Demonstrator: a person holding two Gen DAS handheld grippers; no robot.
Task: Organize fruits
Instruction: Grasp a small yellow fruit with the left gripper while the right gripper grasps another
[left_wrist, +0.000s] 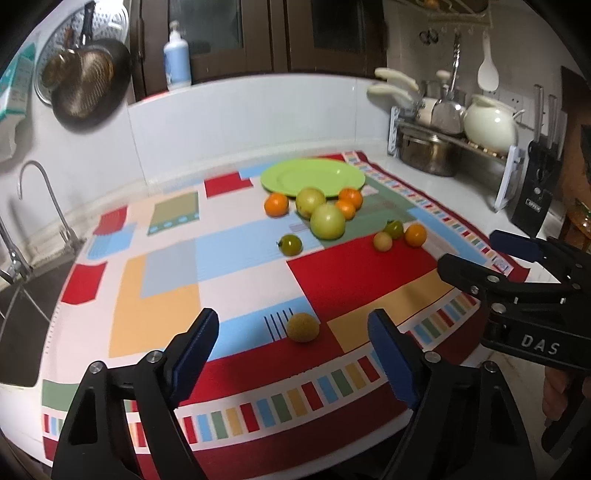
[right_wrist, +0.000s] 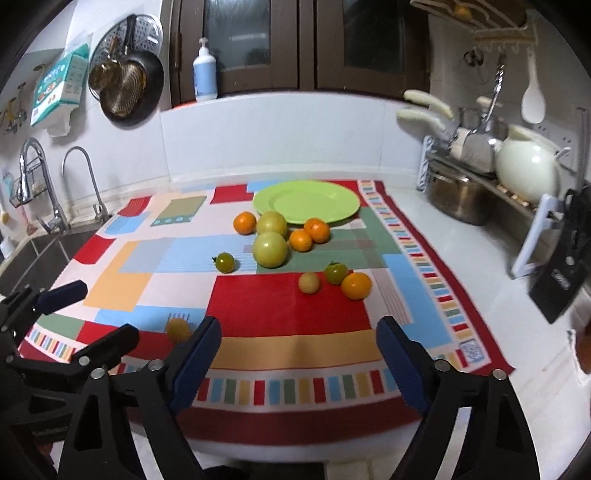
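A green plate (left_wrist: 312, 176) (right_wrist: 306, 201) lies empty at the back of a patchwork cloth (left_wrist: 243, 258) (right_wrist: 288, 310). In front of it lie two pale green fruits (left_wrist: 327, 220) (right_wrist: 270, 249), several oranges (left_wrist: 276, 204) (right_wrist: 245, 222), two small green tomatoes (left_wrist: 290, 244) (right_wrist: 225, 262) and a small yellow fruit (left_wrist: 382, 241) (right_wrist: 308, 282). A yellowish fruit (left_wrist: 303, 326) (right_wrist: 178, 329) lies alone near the front. My left gripper (left_wrist: 293, 350) is open, with that fruit just ahead between its fingers. My right gripper (right_wrist: 299, 354) is open and empty above the cloth's front edge.
A sink (left_wrist: 22, 314) with taps (right_wrist: 79, 177) is at the left. A dish rack (right_wrist: 480, 173) with a pot, a white jug and a knife block (left_wrist: 537, 192) stands at the right. Pans (left_wrist: 85, 85) hang on the wall.
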